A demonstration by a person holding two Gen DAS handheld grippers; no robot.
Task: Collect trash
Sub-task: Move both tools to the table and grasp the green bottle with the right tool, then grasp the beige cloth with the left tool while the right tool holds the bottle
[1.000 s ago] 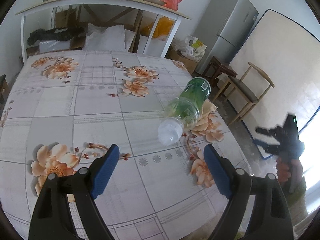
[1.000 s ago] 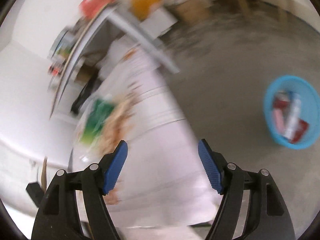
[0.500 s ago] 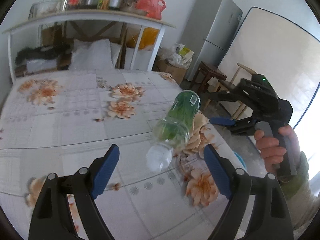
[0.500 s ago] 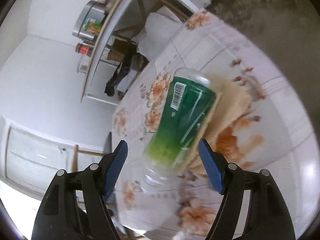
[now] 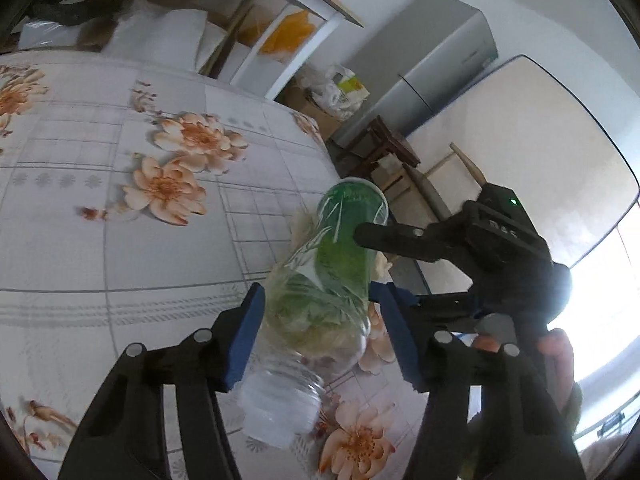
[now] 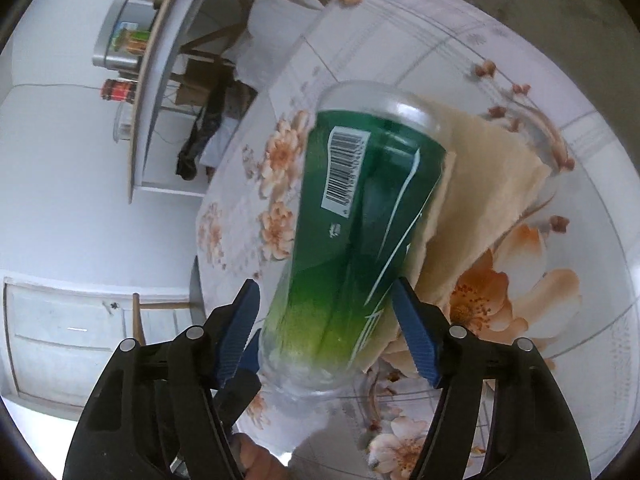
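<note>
A clear plastic bottle (image 5: pixel 332 264) with a green label lies on its side on the flowered table (image 5: pixel 120 240), its white cap toward me. My left gripper (image 5: pixel 322 336) is closing on the bottle's shoulder, its pads against both sides. From the right, my right gripper (image 5: pixel 368 264) straddles the labelled body with one finger over the top. In the right wrist view the bottle (image 6: pixel 360 220) fills the gap of the right gripper (image 6: pixel 326 328), whose jaws are closing with a sliver of room at the left pad. A beige paper napkin (image 6: pixel 488 184) lies under the bottle.
The bottle lies near the table's right edge (image 5: pixel 320 148). Beyond that edge stand a wooden chair (image 5: pixel 444 176), a small stool and a grey fridge (image 5: pixel 432 68). A white shelf (image 6: pixel 156 92) with jars and bags stands behind the table. A hand (image 5: pixel 556 356) holds the right gripper.
Both grippers have come in on the bottle. The left one moved forward and narrowed onto its shoulder. The right one swung in from the floor side and now straddles the labelled body.
</note>
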